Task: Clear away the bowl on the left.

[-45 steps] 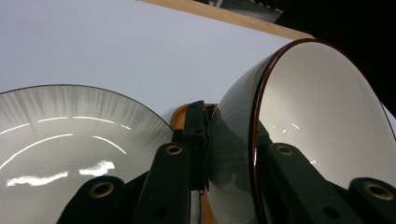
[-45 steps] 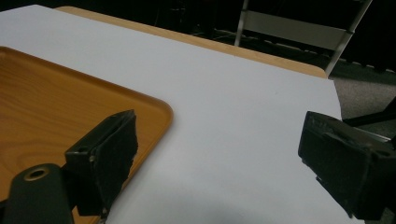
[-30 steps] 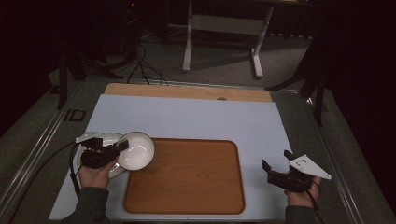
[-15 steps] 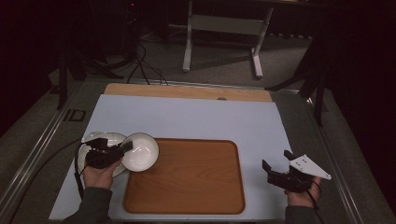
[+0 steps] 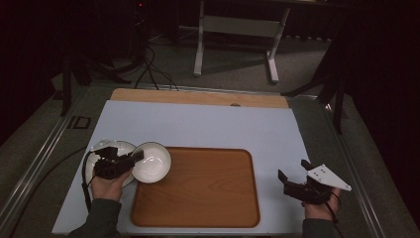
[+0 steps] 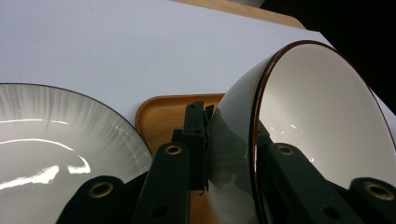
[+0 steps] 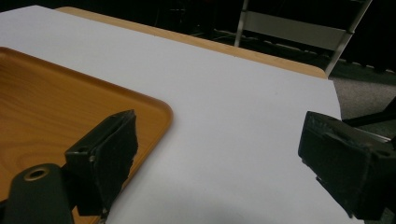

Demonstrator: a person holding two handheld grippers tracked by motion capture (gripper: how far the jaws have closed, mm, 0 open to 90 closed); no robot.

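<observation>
The left gripper point(image 5: 130, 159) had its jaws clamped across the rim of a white bowl point(image 5: 151, 162), one jaw inside and one outside, with the bowl tilted and held beside a white plate point(image 5: 99, 151) and over the near-left edge of the wooden tray point(image 5: 208, 193). The step in hand looked like carrying the bowl from the plate to the tray; next it would need lowering level onto the wood before release. The right gripper point(image 5: 294, 179) waited on the tabletop point(image 5: 208, 126) past the tray's right edge, jaws wide apart and empty.
</observation>
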